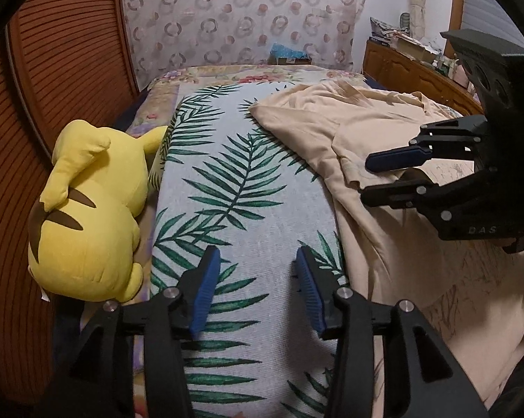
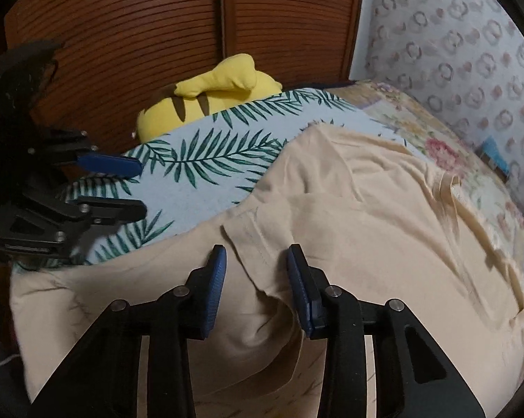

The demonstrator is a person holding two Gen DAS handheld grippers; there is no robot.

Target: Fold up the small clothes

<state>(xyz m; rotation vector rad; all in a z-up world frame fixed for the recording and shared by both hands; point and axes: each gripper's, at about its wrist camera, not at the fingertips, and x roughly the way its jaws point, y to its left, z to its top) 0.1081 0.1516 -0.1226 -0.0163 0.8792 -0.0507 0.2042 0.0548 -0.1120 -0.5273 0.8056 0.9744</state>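
Note:
A beige T-shirt (image 1: 373, 129) lies spread on the right part of a leaf-print board (image 1: 234, 188) and hangs over its near edge. My left gripper (image 1: 258, 261) is open and empty above the bare board. My right gripper (image 1: 366, 181) shows at the right, open, over the shirt's sleeve edge. In the right wrist view the right gripper (image 2: 256, 257) is open, with its jaws on either side of a sleeve hem on the shirt (image 2: 359, 216). The left gripper (image 2: 141, 188) shows open at the left over the board (image 2: 192, 181).
A yellow plush toy (image 1: 87, 209) lies left of the board against a brown louvered door (image 1: 53, 69); it also shows in the right wrist view (image 2: 206, 94). A floral bedcover (image 1: 248, 76) and patterned curtain (image 1: 234, 17) lie behind. A wooden cabinet (image 1: 411, 69) stands back right.

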